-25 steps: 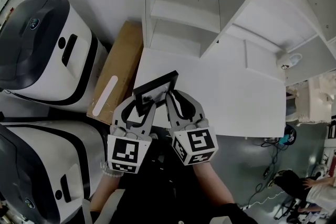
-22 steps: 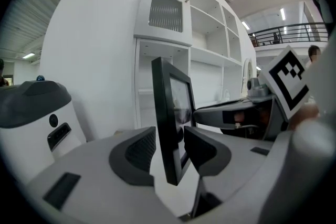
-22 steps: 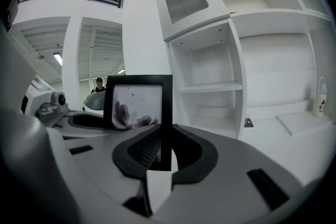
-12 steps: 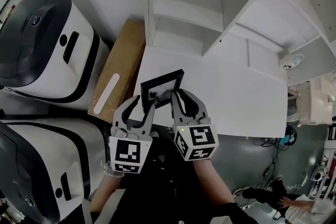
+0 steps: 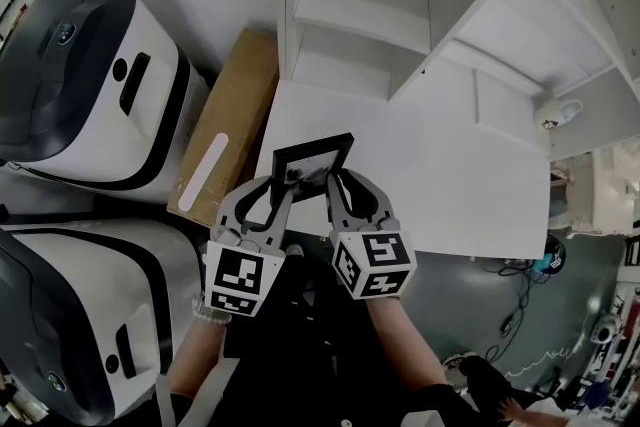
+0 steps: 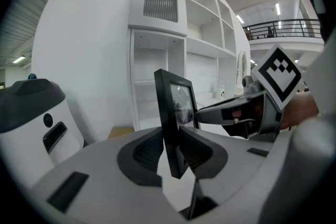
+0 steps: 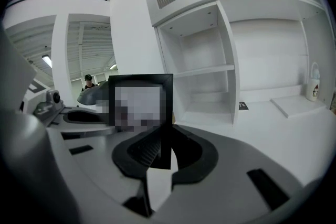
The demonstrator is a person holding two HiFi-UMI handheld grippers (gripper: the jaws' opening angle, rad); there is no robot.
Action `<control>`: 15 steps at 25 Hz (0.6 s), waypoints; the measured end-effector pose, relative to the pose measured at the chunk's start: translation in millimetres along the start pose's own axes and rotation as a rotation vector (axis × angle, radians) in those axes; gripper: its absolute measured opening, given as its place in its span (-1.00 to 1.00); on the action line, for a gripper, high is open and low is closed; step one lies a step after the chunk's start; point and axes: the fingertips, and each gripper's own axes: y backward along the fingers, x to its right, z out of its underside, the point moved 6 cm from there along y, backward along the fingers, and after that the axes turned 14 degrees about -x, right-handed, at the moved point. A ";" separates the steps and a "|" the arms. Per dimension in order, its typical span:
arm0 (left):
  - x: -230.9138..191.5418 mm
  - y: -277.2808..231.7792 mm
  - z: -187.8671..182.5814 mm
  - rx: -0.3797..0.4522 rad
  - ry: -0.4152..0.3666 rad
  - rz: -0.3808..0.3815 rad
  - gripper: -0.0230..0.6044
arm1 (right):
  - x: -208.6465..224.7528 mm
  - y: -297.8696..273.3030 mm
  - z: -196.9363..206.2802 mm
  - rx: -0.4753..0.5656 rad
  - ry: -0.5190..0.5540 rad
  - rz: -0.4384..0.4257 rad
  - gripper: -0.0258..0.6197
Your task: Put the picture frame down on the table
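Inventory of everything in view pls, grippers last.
picture frame: 1, black, upright over the table's near edge, held by both grippers
table: 1, white, centre
shelf unit: 1, white, at the table's far side, shelves bare
small bottle: 1, white, on the far right of the table
cardboard box: 1, brown with a white label, left of the table
machines: 2, white and dark grey, far left
cables: several, dark, on the floor at right
left gripper: 1, grey, jaws have just been closing, now on the picture frame
right gripper: 1, grey, clamped on the picture frame
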 end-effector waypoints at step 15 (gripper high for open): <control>-13.0 -40.9 50.0 -0.202 0.035 0.092 -0.63 | 5.5 -46.9 51.4 -0.167 -0.095 -0.012 -0.72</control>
